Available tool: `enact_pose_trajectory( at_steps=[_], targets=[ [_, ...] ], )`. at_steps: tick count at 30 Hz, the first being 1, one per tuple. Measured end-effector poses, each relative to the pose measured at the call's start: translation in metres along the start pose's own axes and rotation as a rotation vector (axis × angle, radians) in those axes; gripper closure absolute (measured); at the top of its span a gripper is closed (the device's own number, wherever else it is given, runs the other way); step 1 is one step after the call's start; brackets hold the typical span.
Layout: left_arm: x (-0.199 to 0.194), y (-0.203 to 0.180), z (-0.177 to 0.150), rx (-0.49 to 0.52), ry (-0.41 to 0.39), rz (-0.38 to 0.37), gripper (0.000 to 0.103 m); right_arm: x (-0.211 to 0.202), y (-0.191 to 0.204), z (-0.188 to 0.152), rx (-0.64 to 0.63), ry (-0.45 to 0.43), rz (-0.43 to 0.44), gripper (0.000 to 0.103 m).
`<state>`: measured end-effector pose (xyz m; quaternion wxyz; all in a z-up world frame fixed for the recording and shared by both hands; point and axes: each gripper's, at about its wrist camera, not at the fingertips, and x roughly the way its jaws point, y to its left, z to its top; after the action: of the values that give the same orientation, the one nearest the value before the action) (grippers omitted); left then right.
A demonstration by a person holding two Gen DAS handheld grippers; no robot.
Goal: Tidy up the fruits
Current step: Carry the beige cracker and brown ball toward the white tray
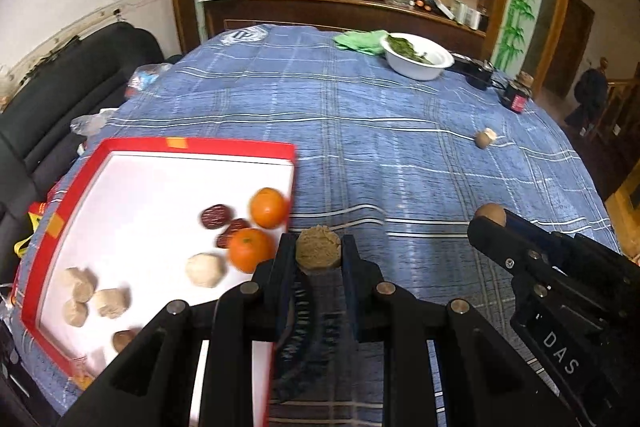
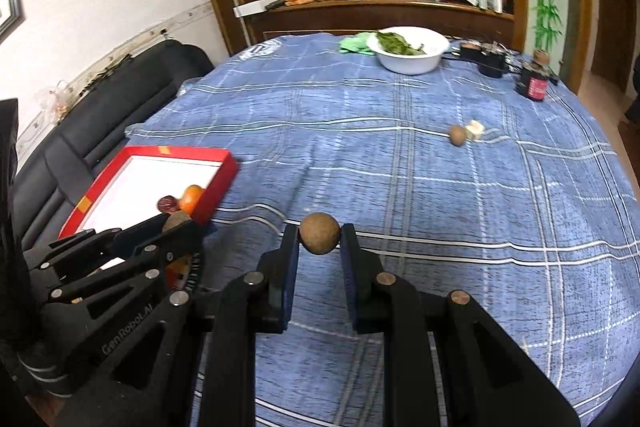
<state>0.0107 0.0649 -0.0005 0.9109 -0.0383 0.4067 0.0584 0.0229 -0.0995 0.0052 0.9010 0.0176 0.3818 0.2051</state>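
Note:
My left gripper (image 1: 318,251) is shut on a rough tan fruit (image 1: 318,246), held just right of the red-rimmed white tray (image 1: 224,147). Inside the tray lie two oranges (image 1: 269,207), two dark red dates (image 1: 216,215), a pale round fruit (image 1: 205,269) and several tan pieces (image 1: 80,285). My right gripper (image 2: 320,239) is shut on a smooth brown round fruit (image 2: 320,233), above the blue checked cloth (image 2: 400,167). In the left wrist view the right gripper (image 1: 490,223) shows at the right with its brown fruit. Farther back on the cloth lie a brown fruit (image 2: 457,135) and a pale piece (image 2: 475,129).
A white bowl of green leaves (image 2: 408,49) and a green cloth (image 2: 354,43) stand at the far side of the table. A dark jar with a cork (image 2: 532,77) and black devices (image 2: 482,59) sit far right. A black sofa (image 2: 100,115) runs along the left.

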Motion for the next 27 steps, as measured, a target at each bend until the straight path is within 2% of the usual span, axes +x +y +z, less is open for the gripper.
enact_pose_trajectory(
  at_steps=[15,27],
  targets=[
    [-0.013,0.079,-0.003,-0.126,-0.025,0.110,0.081,0.012,0.071,0.006,-0.111,0.010,0.096,0.080],
    [-0.001,0.136,-0.006,-0.206,0.001,0.188,0.081,0.032,0.136,0.005,-0.202,0.035,0.177,0.080]
  ],
)
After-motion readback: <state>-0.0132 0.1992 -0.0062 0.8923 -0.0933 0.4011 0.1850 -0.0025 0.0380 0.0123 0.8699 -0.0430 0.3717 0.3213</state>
